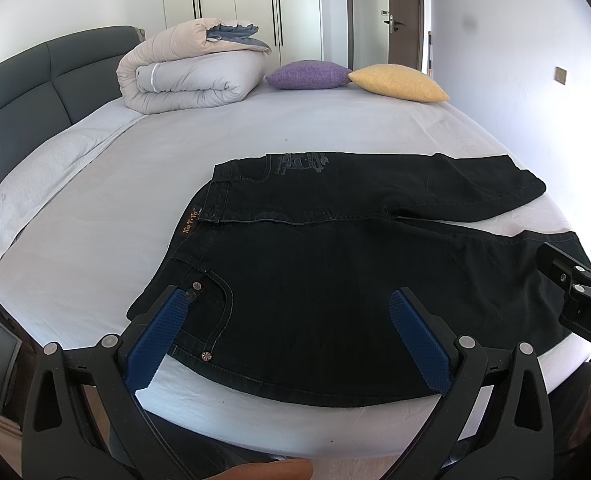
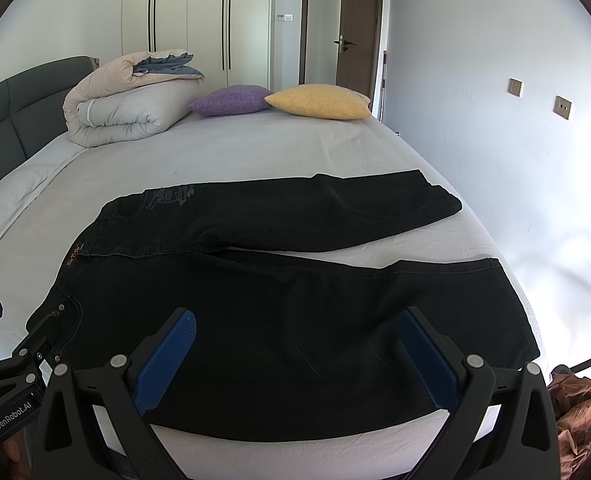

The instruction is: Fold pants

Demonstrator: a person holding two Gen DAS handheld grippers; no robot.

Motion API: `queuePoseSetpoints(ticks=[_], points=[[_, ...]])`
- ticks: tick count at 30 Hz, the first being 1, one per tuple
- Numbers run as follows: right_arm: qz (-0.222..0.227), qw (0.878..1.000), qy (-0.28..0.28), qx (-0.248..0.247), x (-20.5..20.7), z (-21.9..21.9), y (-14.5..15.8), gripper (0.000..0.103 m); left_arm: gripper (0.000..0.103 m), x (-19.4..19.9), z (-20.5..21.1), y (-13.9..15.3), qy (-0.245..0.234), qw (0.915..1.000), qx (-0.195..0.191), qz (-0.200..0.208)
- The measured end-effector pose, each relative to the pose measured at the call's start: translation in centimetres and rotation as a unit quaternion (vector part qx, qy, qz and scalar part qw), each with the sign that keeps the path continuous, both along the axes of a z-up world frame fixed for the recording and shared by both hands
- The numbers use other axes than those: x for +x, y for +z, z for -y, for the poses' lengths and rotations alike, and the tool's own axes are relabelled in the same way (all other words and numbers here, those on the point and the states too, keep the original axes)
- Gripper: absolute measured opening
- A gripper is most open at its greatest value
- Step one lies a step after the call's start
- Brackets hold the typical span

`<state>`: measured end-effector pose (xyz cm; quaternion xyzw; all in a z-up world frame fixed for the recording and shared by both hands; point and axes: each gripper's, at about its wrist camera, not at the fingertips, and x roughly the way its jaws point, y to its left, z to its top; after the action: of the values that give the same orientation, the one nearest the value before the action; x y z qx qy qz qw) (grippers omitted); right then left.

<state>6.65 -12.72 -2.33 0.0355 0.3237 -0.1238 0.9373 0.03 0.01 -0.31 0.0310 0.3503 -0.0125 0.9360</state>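
Pants (image 1: 335, 264) lie flat on bed (image 1: 175, 152), waist left, legs spread right; my left gripper (image 1: 287, 308) and right gripper (image 2: 295, 328) hover wide open, empty, over near leg; fold not begun; next: pinch near edge, carry onto far leg.

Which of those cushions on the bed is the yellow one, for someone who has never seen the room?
Start at the bed and look to its far edge, near the open door. Two cushions lie there touching; the yellow cushion is nearest the door, with the purple cushion on its other side.
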Motion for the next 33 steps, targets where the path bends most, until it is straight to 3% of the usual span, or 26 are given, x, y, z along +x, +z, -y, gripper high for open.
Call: queuePoseSetpoints(ticks=[22, 24, 33], points=[[-0.002, 1.0, 0.0, -0.001, 0.1, -0.2, -0.1, 0.103, 0.103, 0.3, 0.0, -0.4, 0.0, 1.0, -0.001, -0.002], [-0.002, 1.0, 0.0, -0.001, 0.1, -0.3, -0.2, 0.103, 0.103, 0.3, -0.2, -1.7, 0.0, 1.0, -0.002, -0.003], [-0.003, 1.0, 0.001, -0.001, 0.0, -0.6, -0.6, 0.103, 0.103, 0.0, 0.0, -2.4, 0.001, 1.0, -0.002, -0.006]])
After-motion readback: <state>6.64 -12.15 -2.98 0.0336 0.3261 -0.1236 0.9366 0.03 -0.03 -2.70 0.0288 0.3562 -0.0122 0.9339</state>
